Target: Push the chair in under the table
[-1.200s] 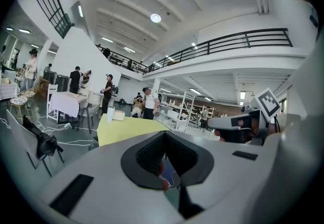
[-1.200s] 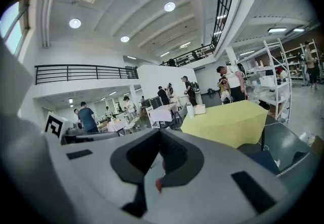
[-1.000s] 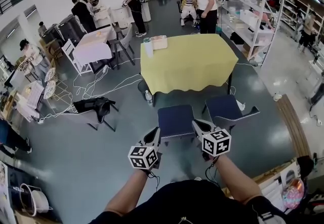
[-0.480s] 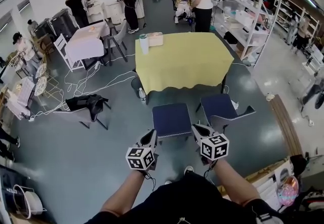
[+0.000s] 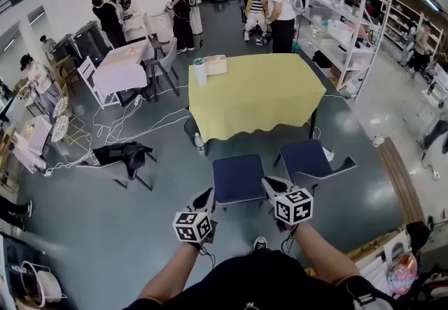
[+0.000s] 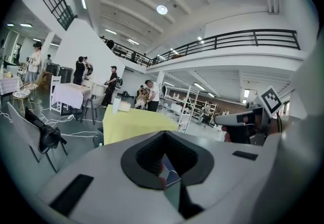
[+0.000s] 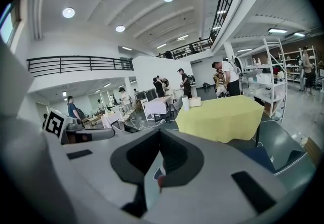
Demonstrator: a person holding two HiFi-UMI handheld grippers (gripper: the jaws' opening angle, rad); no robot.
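The left gripper (image 5: pixel 207 196) and right gripper (image 5: pixel 269 182) sit lower and nearer the person's body than one second ago. A shoe (image 5: pixel 259 242) now appears between the forearms.

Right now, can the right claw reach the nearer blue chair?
Probably yes: the shut right claw is beside the nearer blue chair, at its right edge, nothing between; contact itself is unclear.

Bright, even light from round ceiling lamps (image 6: pixel 162 9); strong fisheye bending and dark corners; sharp focus.
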